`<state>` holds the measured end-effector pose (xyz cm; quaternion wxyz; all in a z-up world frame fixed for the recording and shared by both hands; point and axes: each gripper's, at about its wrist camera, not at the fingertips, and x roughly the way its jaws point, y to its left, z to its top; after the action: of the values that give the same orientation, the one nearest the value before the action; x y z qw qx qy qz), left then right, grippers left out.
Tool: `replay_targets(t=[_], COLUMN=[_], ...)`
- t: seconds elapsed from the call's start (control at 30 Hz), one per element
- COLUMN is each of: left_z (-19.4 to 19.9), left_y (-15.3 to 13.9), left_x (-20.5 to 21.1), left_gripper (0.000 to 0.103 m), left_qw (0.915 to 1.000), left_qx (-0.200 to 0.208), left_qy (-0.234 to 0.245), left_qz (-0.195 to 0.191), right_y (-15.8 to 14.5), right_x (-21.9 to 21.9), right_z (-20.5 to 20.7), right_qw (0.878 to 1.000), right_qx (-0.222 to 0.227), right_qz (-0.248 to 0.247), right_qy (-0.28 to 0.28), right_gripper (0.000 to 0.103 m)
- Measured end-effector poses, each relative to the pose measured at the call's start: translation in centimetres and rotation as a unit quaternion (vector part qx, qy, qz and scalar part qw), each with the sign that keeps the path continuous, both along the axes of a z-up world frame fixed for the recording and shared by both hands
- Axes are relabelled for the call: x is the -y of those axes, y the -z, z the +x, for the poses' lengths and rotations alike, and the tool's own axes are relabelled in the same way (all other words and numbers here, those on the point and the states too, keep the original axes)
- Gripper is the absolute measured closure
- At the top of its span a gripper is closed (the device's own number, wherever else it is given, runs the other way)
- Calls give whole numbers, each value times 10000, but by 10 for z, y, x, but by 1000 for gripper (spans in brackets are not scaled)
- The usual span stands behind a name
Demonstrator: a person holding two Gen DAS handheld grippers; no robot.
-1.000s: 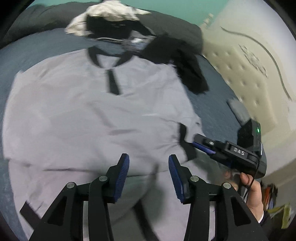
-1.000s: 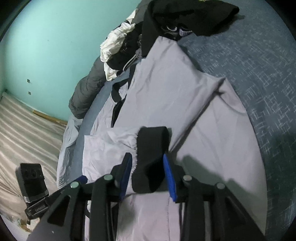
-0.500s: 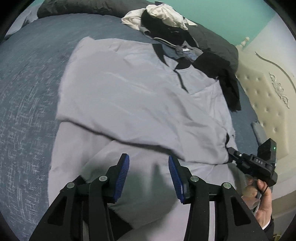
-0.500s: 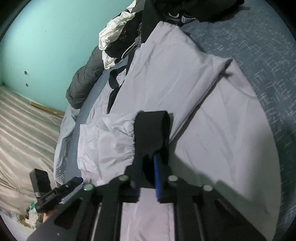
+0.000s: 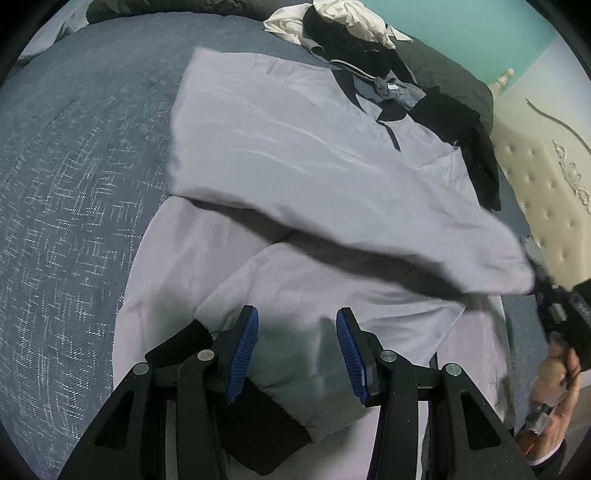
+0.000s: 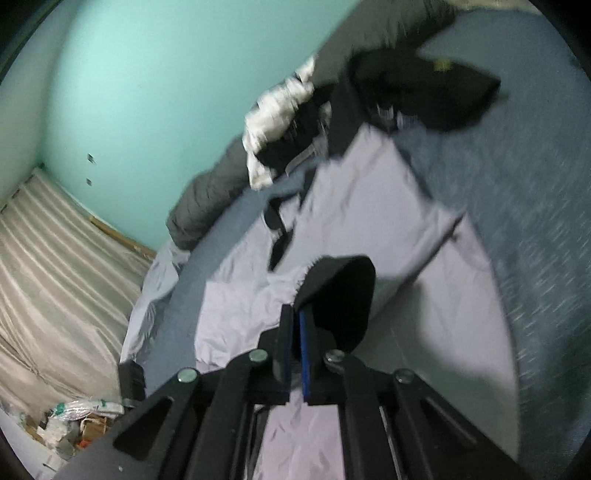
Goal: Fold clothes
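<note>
Right sleeve cuff pinched and lifted; left jaws open over the other sleeve.

The right gripper (image 6: 295,354) has just been closed onto the black cuff (image 6: 338,295), where a second ago the cuff lay loose between parted jaws; the sleeve (image 5: 424,221) is now raised off the bed (image 5: 74,184), so a sleeve fold is judged under way. The left gripper (image 5: 295,354) is held about half open above the left sleeve (image 5: 295,387), nothing gripped. The lilac shirt (image 5: 277,122) is spread front-up across the bed, black collar toward a heap of clothes (image 5: 351,33); fabric thin, lightly creased, likely to sag.
</note>
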<state>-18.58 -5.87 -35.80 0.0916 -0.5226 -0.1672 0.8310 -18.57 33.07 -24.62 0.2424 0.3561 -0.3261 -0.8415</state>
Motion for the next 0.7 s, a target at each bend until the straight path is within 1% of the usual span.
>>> replay_targets(t=[0.13,0.23,0.37,0.43,0.47,0.53,0.6,0.63,0.7], left_z=[1,2,2,2,3,4,6,6,3], left_y=[3,6,10,10,9,0,-17,-27,-45], left_x=[0,1,-3,-4,-3,-1,2,3,7], left_gripper=[55,55,55,55,55,55,55,55,55], left_qw=[10000,9999,9999,9999,9999,9998,9998,9997,9988], left_qx=[46,90,142,155,155,101,-92,-224,-436], left_qy=[-27,-56,-21,-22,-37,-111,-118,-97,-47], left_qz=[25,66,8,-10,-4,87,113,65,-211], right_y=[-24,-33,-36,-35,-31,-22,-17,-15,-14], right_x=[-19,-34,-56,-65,-66,-65,-64,-63,-63], right_z=[19,32,44,44,40,38,35,34,32], right_qw=[9985,9961,9925,9925,9942,9957,9963,9966,9968], right_qx=[-439,-660,-739,-702,-605,-442,-362,-330,-305], right_qz=[43,50,61,30,21,59,48,41,24], right_qy=[330,585,977,1000,886,814,775,758,738], right_gripper=[100,100,100,100,100,100,100,100,100])
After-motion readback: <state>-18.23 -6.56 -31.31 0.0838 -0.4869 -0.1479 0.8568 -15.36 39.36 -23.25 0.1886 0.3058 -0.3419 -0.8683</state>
